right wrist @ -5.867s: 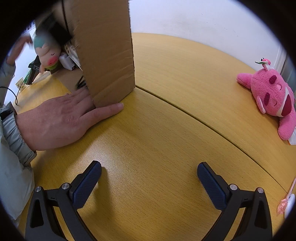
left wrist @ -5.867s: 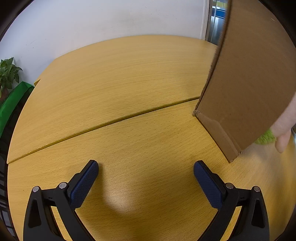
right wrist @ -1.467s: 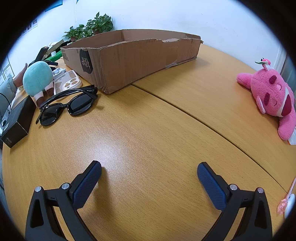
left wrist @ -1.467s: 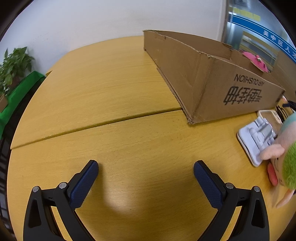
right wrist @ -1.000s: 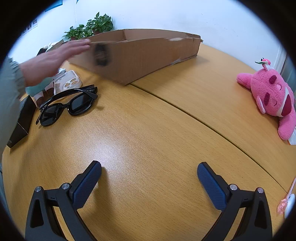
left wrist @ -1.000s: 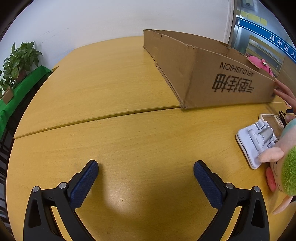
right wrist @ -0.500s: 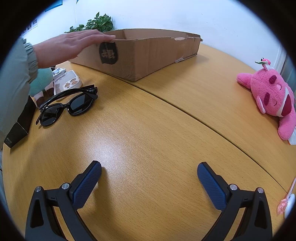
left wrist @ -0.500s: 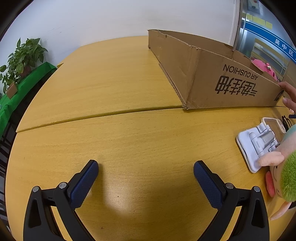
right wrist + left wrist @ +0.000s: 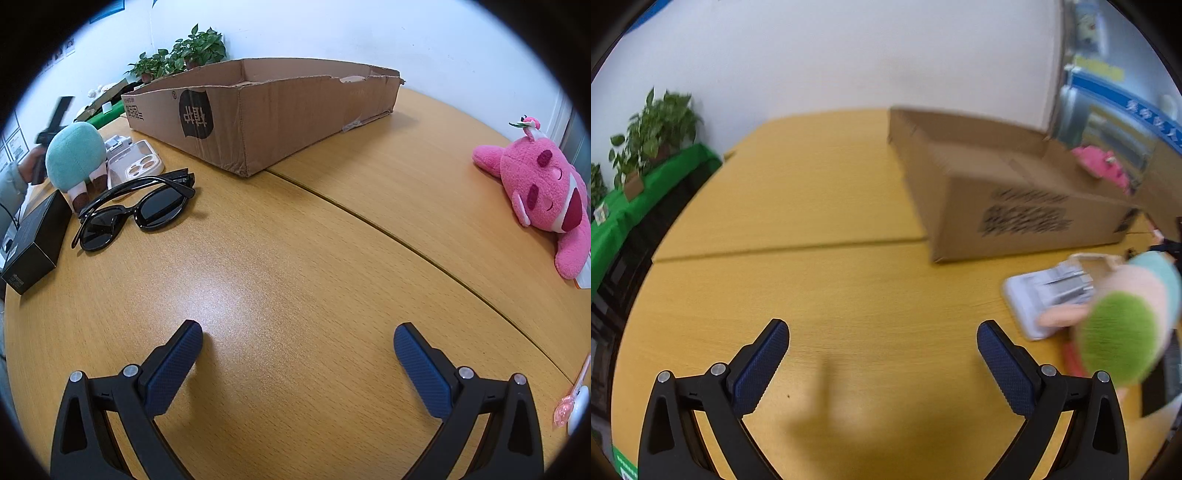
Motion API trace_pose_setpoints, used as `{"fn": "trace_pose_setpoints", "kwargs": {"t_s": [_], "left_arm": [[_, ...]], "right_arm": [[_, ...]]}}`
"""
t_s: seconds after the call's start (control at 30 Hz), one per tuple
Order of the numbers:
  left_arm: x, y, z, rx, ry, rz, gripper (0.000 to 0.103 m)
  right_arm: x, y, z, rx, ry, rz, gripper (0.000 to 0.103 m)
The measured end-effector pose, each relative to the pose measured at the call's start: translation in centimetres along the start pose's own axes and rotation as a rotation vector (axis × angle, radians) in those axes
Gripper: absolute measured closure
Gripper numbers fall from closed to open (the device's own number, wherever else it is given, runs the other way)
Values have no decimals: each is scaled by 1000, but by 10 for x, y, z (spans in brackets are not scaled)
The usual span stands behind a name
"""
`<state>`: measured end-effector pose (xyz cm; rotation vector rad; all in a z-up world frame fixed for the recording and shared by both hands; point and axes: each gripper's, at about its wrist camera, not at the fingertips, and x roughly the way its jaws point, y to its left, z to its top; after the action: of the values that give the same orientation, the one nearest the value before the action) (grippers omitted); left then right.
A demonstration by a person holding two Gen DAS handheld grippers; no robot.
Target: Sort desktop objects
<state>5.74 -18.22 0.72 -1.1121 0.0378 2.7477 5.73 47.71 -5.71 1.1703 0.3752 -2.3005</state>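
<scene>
Right wrist view: nothing is being held by either wide-spread gripper; sunglasses and plush toys are lying beside the cardboard box, unsorted.

Item count on the desk:

- Cardboard box: one, open-topped, toward the far edge.
- Plush toys: two. One teal plush near the left edge; one pink plush near the right edge.
- Sunglasses: one black pair, just beside the teal plush.
- Black box: one, at the left edge.
- Phone case: one, pale, between the teal plush and the cardboard box.
- White stand: one, next to the phone case.
- Small pink-and-white item: one, at the near right edge; type cannot be determined.

Grippers: two, one per wrist view.
</scene>
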Motion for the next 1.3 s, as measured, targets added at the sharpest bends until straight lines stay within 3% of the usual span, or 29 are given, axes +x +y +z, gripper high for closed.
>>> {"fn": "trace_pose_setpoints", "kwargs": {"t_s": [0.17,0.3,0.5,0.63,0.7,0.83,0.93,1.13,1.2,1.3], "left_arm": [[-60,-37,-2,37,-163,-64,0],[-79,-70,6,73,-230,-100,0],[-78,-110,8,133,-206,-107,0],[-75,-126,0,130,-173,-157,0],[-76,-131,-4,119,-164,-173,0],[-77,-133,-10,104,-144,-224,0],[-72,-129,-10,62,-111,-278,0],[-77,-131,-10,66,-134,-190,0],[-81,-132,-9,74,-142,-193,0],[-85,-130,-6,62,-151,-175,0]], "right_arm": [[0,0,0,0,0,0,0],[0,1,0,-2,0,1,0],[1,-2,3,-12,0,9,0],[2,-1,3,-5,-1,2,0],[5,1,7,70,-1,-51,0],[10,19,18,366,1,-270,0],[12,27,20,424,0,-308,0],[7,44,19,573,54,-361,0],[-6,71,20,572,-6,-338,1],[-36,121,37,468,-91,-453,1]]}}
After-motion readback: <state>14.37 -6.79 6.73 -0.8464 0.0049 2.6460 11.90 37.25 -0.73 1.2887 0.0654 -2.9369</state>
